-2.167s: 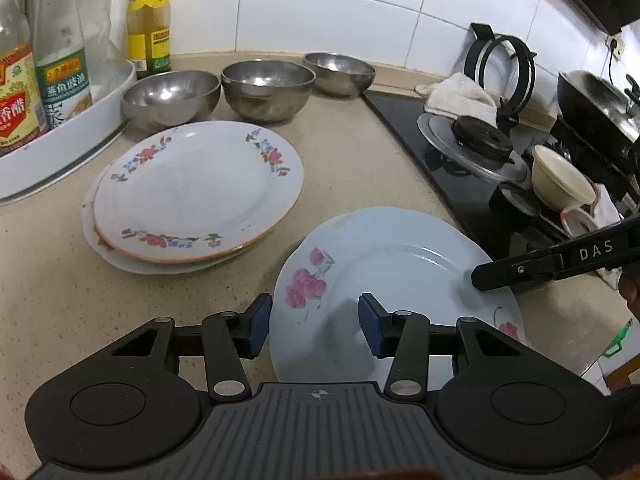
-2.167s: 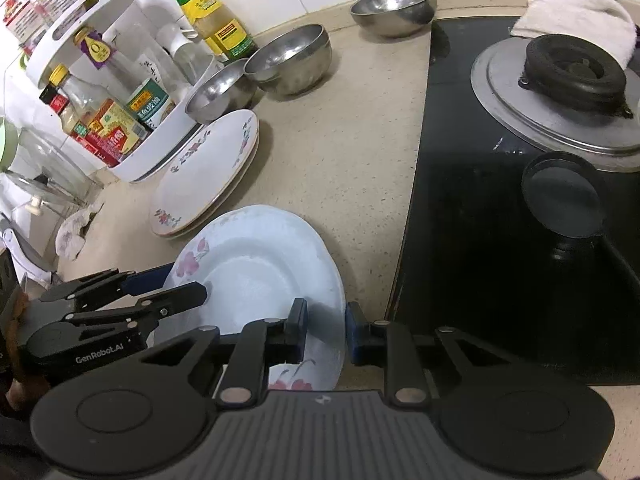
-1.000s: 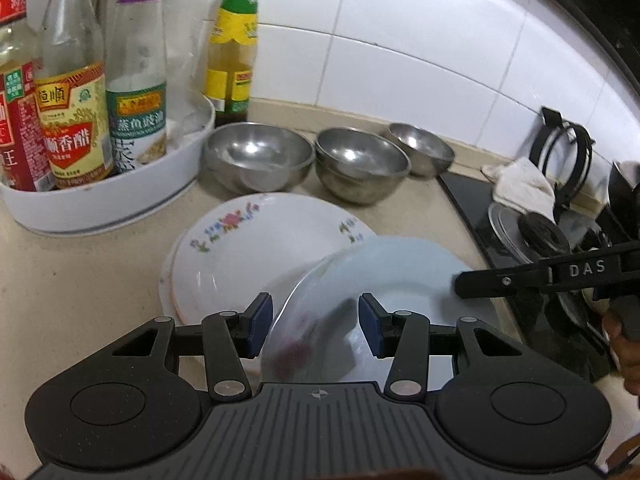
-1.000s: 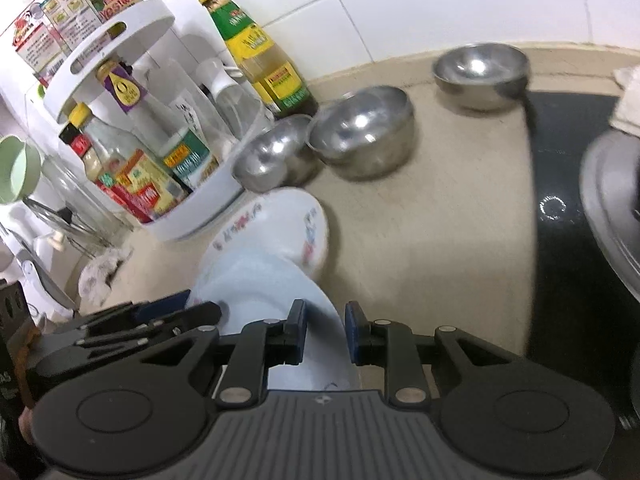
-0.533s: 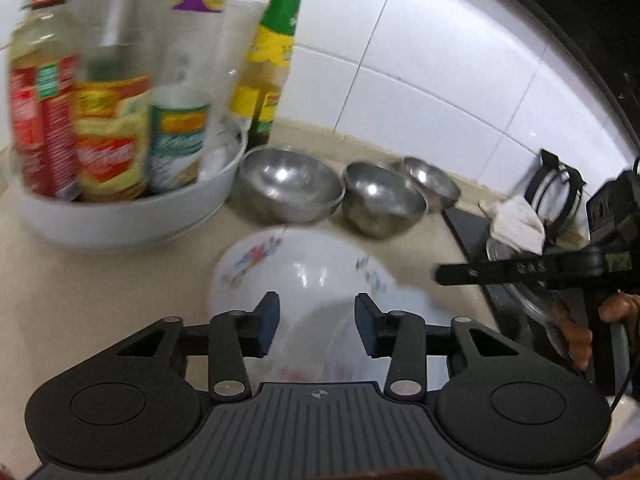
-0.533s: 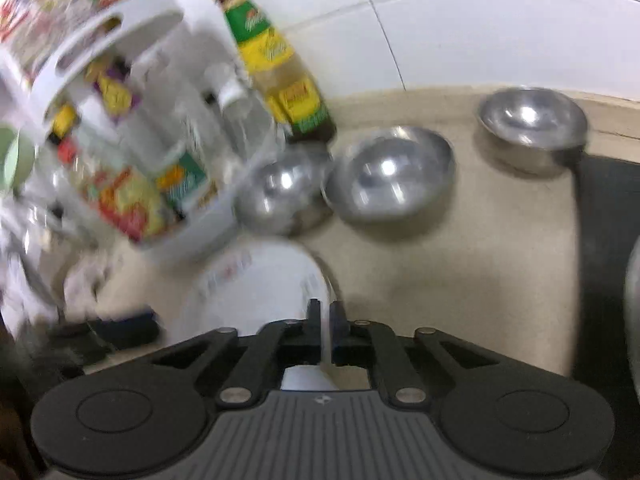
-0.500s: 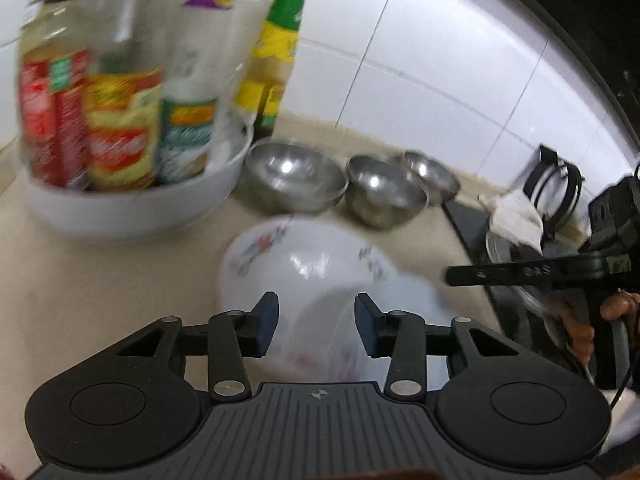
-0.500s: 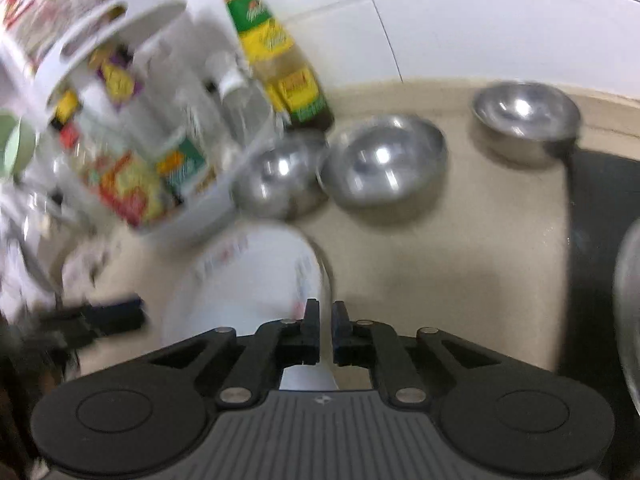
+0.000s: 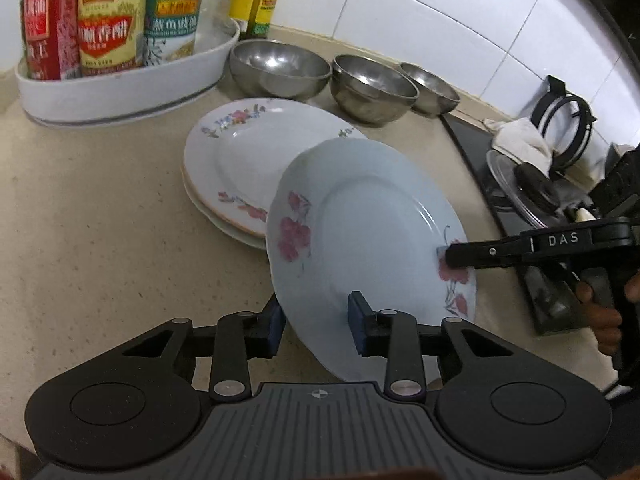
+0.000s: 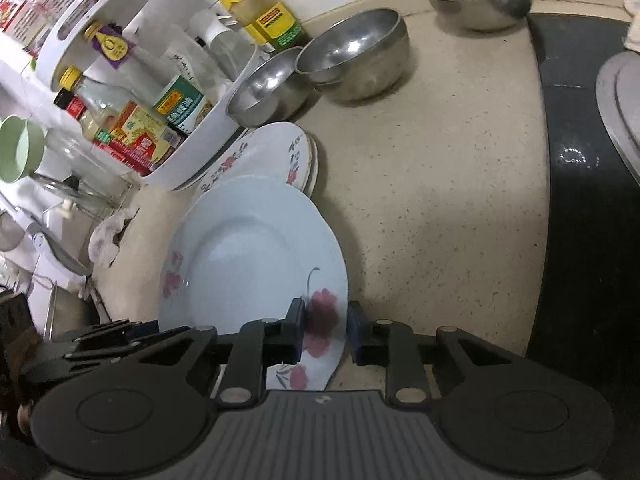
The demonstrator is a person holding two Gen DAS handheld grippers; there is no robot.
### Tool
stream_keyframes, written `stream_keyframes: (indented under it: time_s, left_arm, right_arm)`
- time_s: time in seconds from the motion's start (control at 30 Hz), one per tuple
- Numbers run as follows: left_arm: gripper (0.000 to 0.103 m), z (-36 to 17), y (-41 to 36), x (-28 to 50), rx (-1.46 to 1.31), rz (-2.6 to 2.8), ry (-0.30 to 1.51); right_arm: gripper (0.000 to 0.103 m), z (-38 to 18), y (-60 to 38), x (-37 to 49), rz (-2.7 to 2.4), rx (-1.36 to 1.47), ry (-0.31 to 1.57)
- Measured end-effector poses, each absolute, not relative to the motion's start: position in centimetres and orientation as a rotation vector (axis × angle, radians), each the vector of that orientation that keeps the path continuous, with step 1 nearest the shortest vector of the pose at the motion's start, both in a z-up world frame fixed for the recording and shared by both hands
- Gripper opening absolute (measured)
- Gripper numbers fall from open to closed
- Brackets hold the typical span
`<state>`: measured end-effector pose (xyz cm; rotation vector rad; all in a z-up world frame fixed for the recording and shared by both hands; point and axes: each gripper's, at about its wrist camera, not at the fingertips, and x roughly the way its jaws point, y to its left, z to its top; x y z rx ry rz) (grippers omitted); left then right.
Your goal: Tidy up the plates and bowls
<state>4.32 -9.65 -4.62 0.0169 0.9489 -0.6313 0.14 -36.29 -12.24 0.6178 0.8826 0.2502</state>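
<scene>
three steel bowls (image 9: 280, 64) stood in a row along the back edge of the counter (image 9: 100, 220), beside a white rack of sauce bottles (image 9: 120, 84) in the back left corner. in front of them, near the middle of the counter, lay a stack of white floral plates (image 9: 240, 160).

a pale blue plate (image 9: 372, 220) with pink flowers was up off the counter and tilted, its far rim over the near edge of the stack; whether it touched the stack could not be told. the left gripper (image 9: 316, 328) had the plate's near rim between its pads, and its jaws, at a moderate gap, had just been closing onto the slanted rim, so the grip looked set. the right gripper (image 10: 324, 330) reached in from the stove (image 10: 580, 200) side, with the rim's pink flower between its pads. its jaws were narrow and had just been opening; the outer pad seemed to stand a sliver clear of the rim. a hand (image 9: 600, 308) held that gripper's handle over the stove.
</scene>
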Motion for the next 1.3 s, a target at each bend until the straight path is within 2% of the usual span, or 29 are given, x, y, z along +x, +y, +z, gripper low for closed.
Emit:
stream_keyframes:
  time_s: [0.5, 0.73, 0.87, 1.0, 1.3]
  left_arm:
    - [0.042, -2.9, -8.2, 9.3, -0.072, -0.566, 0.833]
    - [0.041, -3.8, -7.2, 11.6, -0.047, -0.501, 0.84]
    - [0.035, -3.5, -6.7, 11.7, -0.011, -0.484, 0.819]
    - [0.035, -2.1, -6.3, 11.4, 0.02, -0.493, 0.773]
    - [0.037, -0.6, -9.9, 14.6, -0.003, -0.559, 0.749]
  right_arm:
    - [0.021, -10.0, -35.4, 5.8, 0.208, 0.59, 0.799]
    - [0.015, -8.9, -33.8, 8.1, 0.214, 0.471, 0.741]
    - [0.015, -7.4, -34.2, 8.4, 0.171, 0.411, 0.682]
    - [0.015, -7.4, -35.0, 8.5, 0.149, 0.416, 0.691]
    - [0.015, -6.1, -37.9, 9.6, 0.096, 0.497, 0.667]
